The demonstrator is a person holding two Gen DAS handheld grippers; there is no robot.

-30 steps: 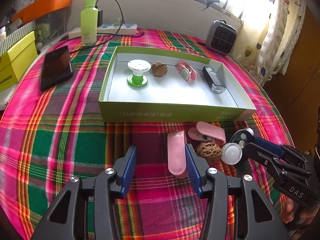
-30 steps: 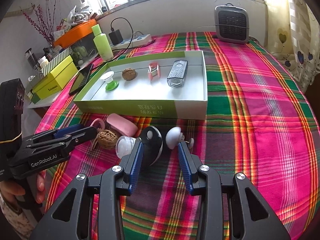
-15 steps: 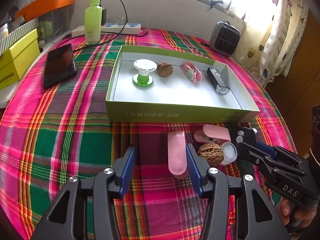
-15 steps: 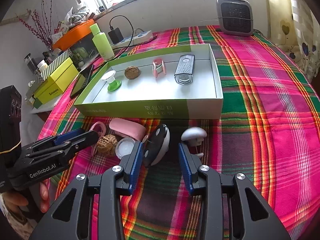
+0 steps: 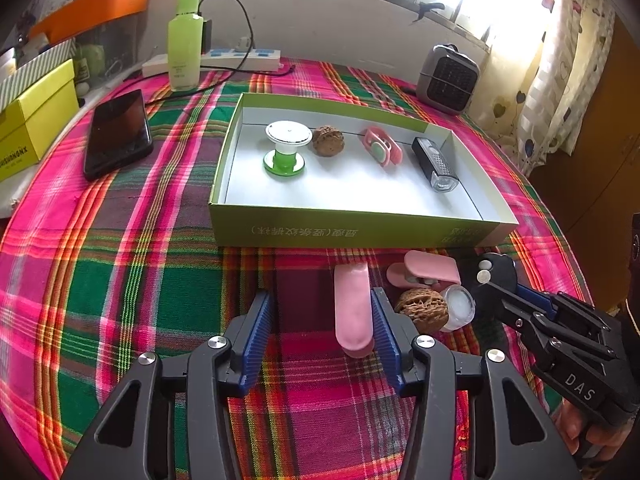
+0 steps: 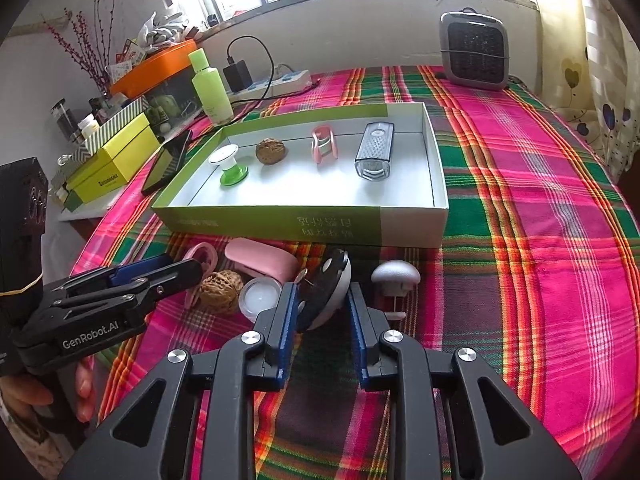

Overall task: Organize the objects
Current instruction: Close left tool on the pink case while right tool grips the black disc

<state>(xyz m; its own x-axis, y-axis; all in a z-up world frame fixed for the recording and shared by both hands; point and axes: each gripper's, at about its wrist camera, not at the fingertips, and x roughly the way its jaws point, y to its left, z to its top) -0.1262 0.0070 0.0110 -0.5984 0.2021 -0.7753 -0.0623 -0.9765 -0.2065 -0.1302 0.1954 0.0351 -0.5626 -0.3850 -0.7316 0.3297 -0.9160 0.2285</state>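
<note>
Four things lie in the shallow green-sided cardboard box, while by its near wall the right gripper is clamped on a round black-and-white gadget and the left gripper, jaws closing, only brushes a pink oblong case, with several more items waiting.

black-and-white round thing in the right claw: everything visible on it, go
The black-and-white round gadget is dome-shaped: glossy white shell on one side, flat black face with small pale discs on the other. It looks like plastic. It stands tilted on edge on the plaid cloth, just in front of the green box, with the right claw shut on it.
</note>
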